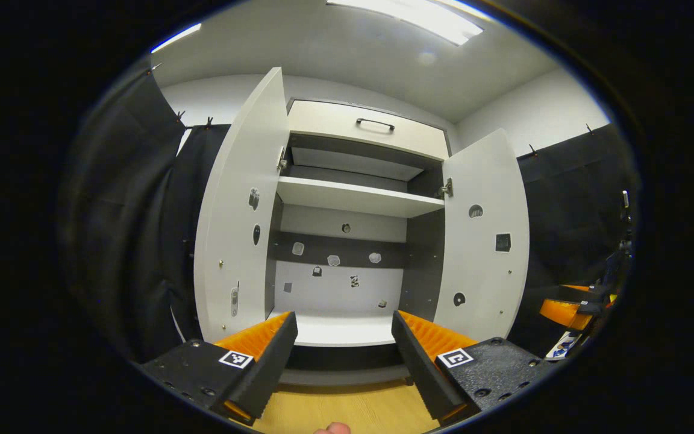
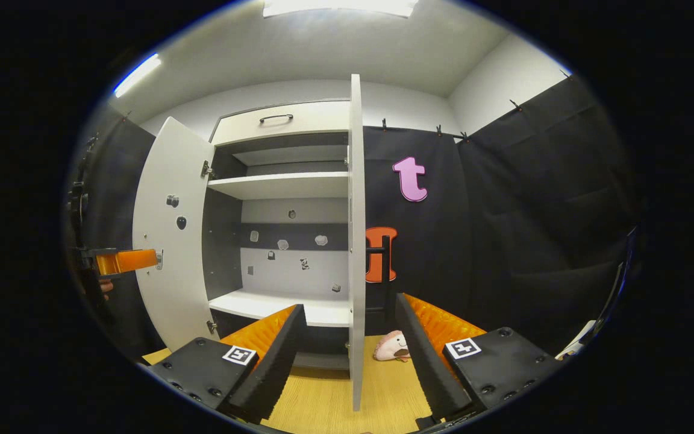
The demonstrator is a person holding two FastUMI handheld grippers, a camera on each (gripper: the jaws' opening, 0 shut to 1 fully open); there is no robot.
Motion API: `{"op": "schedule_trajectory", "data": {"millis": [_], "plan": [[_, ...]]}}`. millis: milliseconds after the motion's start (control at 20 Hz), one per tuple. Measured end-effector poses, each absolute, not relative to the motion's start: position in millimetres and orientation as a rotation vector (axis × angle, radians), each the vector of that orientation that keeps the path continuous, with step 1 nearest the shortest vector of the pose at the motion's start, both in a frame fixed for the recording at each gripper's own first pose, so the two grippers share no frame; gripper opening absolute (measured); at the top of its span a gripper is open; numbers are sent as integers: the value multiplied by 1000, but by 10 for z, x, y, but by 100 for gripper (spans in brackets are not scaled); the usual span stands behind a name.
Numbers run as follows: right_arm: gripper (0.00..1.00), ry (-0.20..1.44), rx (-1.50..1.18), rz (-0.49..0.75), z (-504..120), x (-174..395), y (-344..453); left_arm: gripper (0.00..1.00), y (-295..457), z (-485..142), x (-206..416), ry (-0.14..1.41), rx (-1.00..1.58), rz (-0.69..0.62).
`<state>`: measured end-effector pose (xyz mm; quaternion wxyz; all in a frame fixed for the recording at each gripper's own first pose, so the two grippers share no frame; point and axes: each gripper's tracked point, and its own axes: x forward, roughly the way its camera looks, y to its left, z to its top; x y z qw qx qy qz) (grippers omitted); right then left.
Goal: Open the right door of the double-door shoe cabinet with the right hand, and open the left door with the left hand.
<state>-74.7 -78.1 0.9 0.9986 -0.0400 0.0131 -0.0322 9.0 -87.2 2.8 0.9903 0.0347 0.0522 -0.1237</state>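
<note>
In the left gripper view the shoe cabinet (image 1: 347,241) stands with both doors swung wide: the left door (image 1: 235,229) at the left, the right door (image 1: 482,241) at the right. Between them the upper shelf (image 1: 353,199) and bottom shelf (image 1: 338,330) hold no shoes; small stickers dot the back panel (image 1: 338,283). A closed drawer (image 1: 365,129) sits on top. The left gripper (image 1: 344,355) fingers are spread apart, gripping nothing. In the right gripper view the right gripper (image 2: 350,355) fingers likewise gape, straddling the right door's edge without touching. A small plush toy (image 2: 390,346) lies on the floor.

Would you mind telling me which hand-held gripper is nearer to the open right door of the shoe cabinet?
Right. The right hand-held gripper has the right door's edge standing between its open fingers, untouched. The left hand-held gripper faces the cabinet's middle, with that door off to its right.
</note>
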Motion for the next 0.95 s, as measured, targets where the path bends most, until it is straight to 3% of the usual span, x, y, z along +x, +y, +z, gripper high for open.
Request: {"op": "schedule_trajectory", "data": {"millis": [50,100,200,250,350,950], "plan": [[94,27,-80,-62,13,-740,-772,92,-830,20,62,102,75,-233],[99,29,-81,-59,12,-737,-760,95,-811,17,73,99,75,-227],[99,28,-80,-55,29,-728,-742,94,-809,12,51,101,67,-224],[94,26,-80,-53,47,-735,-734,97,-792,10,45,102,65,-223],[99,23,-80,-50,80,-744,-702,94,-750,31,34,97,65,-218],[94,13,-91,-49,115,-838,-603,94,-678,150,-12,55,69,-222]]}}
